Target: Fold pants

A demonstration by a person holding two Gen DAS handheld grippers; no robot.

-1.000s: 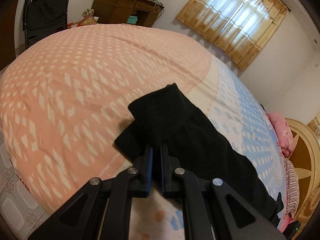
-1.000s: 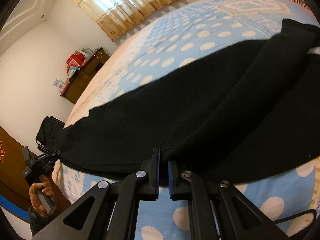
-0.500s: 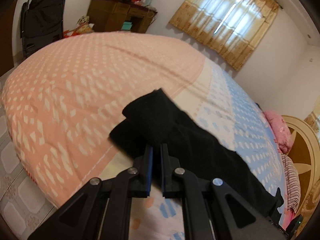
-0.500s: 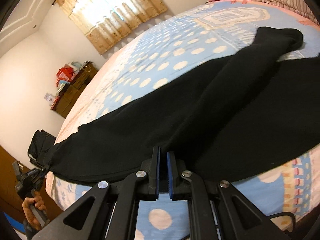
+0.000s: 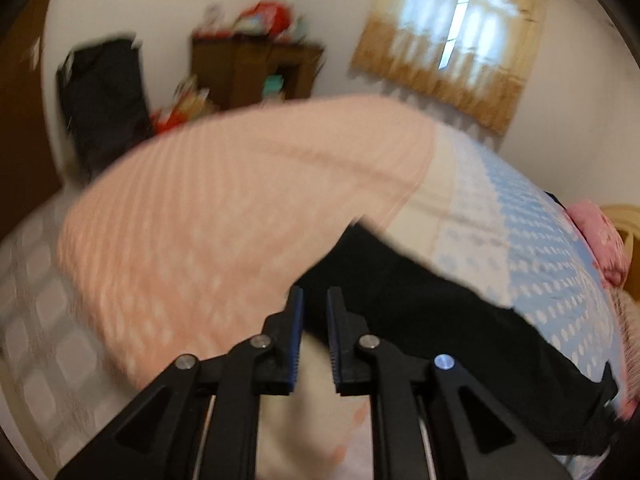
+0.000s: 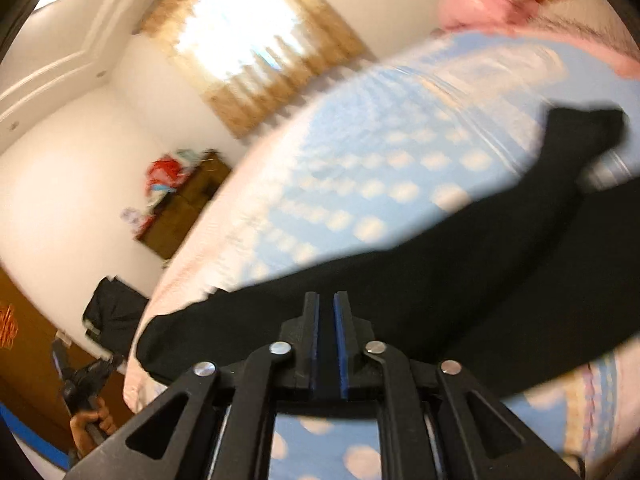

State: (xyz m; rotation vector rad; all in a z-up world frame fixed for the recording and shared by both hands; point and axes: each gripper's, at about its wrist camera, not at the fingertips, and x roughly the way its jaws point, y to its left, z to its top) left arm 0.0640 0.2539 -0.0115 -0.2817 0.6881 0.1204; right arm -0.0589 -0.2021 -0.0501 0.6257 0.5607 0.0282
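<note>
Black pants (image 5: 432, 304) lie stretched along the front of the bed (image 5: 240, 200), with the cuff end near my left gripper (image 5: 314, 298). The left gripper's jaws stand slightly apart with nothing between them, just short of the cuff. In the right wrist view the pants (image 6: 440, 280) run from the lower left up to the far right. My right gripper (image 6: 326, 300) sits at the pants' near edge with its jaws almost together; I cannot see cloth between the pads. Both views are motion blurred.
The bed has a pink-and-blue dotted cover. A wooden desk (image 5: 248, 68) and a black chair (image 5: 100, 96) stand by the far wall, under a curtained window (image 5: 448, 48). A pink pillow (image 5: 600, 240) lies at the head. My left hand and gripper show at the right wrist view's lower left (image 6: 84, 392).
My left gripper has opened, let go of the pant cuff and pulled back and up. My right gripper has drawn back from the pants' edge. Both cameras are moving fast.
</note>
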